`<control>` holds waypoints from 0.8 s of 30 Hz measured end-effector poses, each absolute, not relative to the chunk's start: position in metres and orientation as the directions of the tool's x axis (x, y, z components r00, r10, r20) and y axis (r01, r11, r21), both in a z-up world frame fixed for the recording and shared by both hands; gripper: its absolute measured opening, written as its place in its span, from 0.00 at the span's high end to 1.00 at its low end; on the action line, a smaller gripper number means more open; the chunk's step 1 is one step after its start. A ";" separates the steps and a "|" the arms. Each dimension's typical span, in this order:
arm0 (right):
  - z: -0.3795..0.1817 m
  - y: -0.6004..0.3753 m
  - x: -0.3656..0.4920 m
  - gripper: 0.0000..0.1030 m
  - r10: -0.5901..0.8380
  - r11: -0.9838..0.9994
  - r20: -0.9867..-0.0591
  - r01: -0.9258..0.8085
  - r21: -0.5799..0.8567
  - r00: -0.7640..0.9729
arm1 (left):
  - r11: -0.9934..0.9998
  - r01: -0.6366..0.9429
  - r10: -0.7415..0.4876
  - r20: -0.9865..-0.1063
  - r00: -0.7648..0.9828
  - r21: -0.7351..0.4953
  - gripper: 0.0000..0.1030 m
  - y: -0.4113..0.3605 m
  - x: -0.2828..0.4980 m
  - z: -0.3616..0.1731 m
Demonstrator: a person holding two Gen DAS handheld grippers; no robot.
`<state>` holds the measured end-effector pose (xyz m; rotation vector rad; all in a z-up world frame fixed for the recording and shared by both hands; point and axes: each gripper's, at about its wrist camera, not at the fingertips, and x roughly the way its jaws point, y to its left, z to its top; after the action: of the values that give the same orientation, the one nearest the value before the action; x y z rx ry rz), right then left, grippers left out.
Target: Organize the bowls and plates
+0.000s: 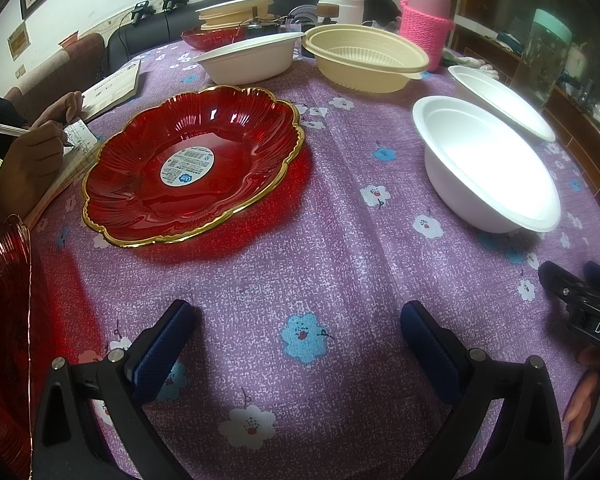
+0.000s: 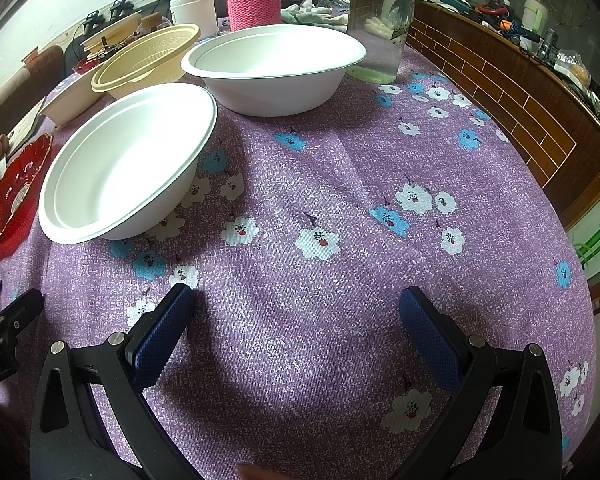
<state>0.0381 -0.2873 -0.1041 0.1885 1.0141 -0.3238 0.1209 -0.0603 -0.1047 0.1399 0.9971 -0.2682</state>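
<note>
A red gold-rimmed plate lies on the purple floral cloth ahead-left of my open, empty left gripper. Another red plate sits at the far left edge. Two white bowls stand to the right, a cream bowl and a pale bowl farther back. My right gripper is open and empty over bare cloth. The near white bowl is ahead-left of it and the second white bowl is ahead. The cream bowl is behind them.
A person's hand writes on paper at the left table edge. A pink knit-covered bottle, a white jar and stacked cream lids stand at the back. A clear jar stands behind the far white bowl. A wooden cabinet flanks the right.
</note>
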 end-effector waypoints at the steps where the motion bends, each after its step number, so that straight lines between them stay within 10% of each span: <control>1: -0.104 -0.287 0.038 0.00 -0.178 0.936 -0.856 0.351 0.004 0.486 | 0.958 0.286 -0.158 -0.843 0.513 -0.006 0.00 -0.060 0.121 -0.105; 24: -0.104 -0.287 0.038 0.00 -0.178 0.936 -0.855 0.351 0.005 0.486 | 0.958 0.286 -0.158 -0.844 0.513 -0.005 0.00 -0.060 0.121 -0.105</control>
<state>0.0382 -0.2875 -0.1042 0.1883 1.0142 -0.3238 0.1210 -0.0599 -0.1047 0.1408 0.9978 -0.2679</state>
